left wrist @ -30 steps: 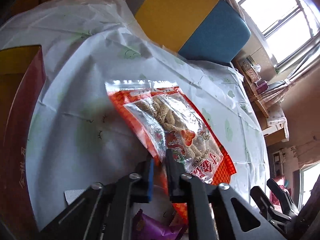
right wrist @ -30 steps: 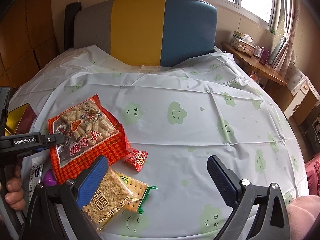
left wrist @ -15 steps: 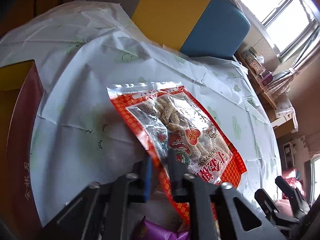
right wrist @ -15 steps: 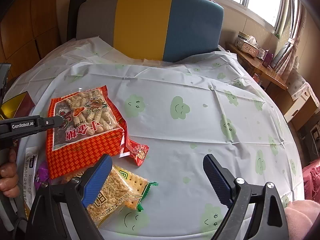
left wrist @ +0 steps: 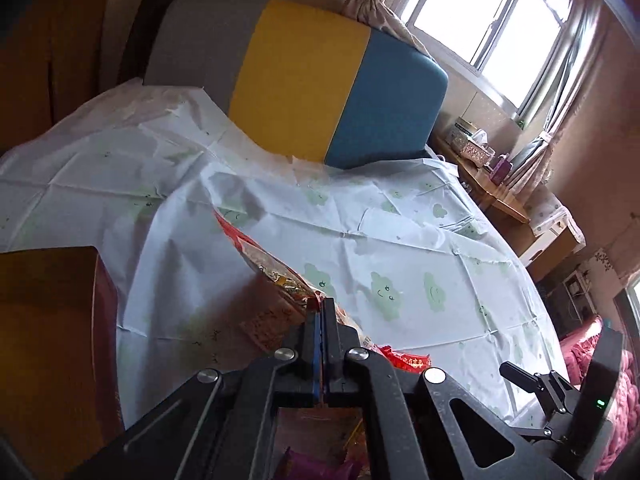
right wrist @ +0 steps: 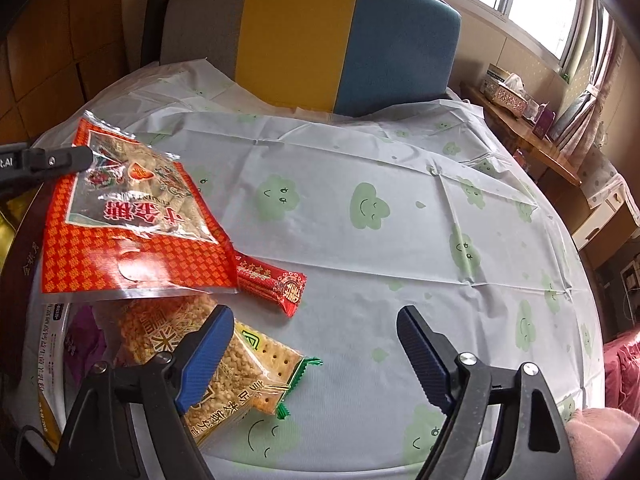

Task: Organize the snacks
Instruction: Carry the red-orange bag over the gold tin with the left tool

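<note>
The left gripper has its jaws clenched on one edge of the large red crinkly plastic snack bag with a clear window, which hangs lifted and tilted above the left edge of the table covered in a white cloth printed with green clouds. From the right wrist view the bag's long axis runs from the pinched upper corner at far left down toward the near middle, its printed face up and its lower sealed edge lying over the other snacks. Just left of it stands a dark red and gold box, probably where the bag belongs; if so, the coming move is a short carry leftward, and the left hand is plainly the nearer. The right gripper hovers with jaws spread wide and empty over the near edge, just above a clear-wrapped pack of square crackers. A small red foil packet lies beside the bag's lower corner.
</note>
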A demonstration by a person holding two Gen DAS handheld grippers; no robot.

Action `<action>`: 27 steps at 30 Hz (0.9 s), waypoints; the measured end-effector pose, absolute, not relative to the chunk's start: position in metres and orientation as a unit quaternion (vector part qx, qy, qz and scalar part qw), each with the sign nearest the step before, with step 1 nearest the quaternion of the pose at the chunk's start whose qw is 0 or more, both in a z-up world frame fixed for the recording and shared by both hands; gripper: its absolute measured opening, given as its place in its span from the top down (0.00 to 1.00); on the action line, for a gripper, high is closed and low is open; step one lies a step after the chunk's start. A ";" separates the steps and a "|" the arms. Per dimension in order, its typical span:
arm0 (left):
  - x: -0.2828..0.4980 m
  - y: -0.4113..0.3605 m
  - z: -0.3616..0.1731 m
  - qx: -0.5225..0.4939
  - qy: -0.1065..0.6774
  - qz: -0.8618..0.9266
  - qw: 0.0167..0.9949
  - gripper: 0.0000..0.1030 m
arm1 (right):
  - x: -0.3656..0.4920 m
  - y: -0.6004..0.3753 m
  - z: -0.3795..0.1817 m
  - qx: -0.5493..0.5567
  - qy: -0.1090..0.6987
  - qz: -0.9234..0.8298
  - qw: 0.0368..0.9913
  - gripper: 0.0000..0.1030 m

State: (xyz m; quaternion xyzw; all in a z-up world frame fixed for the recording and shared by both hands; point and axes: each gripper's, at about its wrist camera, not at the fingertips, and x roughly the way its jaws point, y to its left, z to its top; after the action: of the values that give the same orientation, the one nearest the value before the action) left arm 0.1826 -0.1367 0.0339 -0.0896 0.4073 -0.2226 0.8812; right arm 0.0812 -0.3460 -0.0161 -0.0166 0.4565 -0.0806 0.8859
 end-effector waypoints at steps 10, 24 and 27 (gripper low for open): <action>0.169 -0.107 0.060 -0.103 0.381 -0.223 0.891 1.00 | 0.079 -0.341 -0.010 0.020 0.443 -0.026 0.896 0.25; 0.148 -0.071 0.096 -0.122 0.354 -0.231 0.898 1.00 | 0.071 -0.291 -0.011 -0.001 0.446 0.109 0.888 0.35; 0.141 -0.061 0.109 -0.123 0.342 -0.233 0.902 1.00 | 0.070 -0.287 -0.012 -0.008 0.449 0.117 0.886 0.35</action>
State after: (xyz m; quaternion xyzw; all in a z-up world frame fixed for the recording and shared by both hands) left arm 0.1412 -0.0614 0.1089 -0.1231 0.3423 -0.2328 0.9019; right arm 0.0702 -0.2871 -0.0116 -0.0079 0.4487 0.1166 0.8860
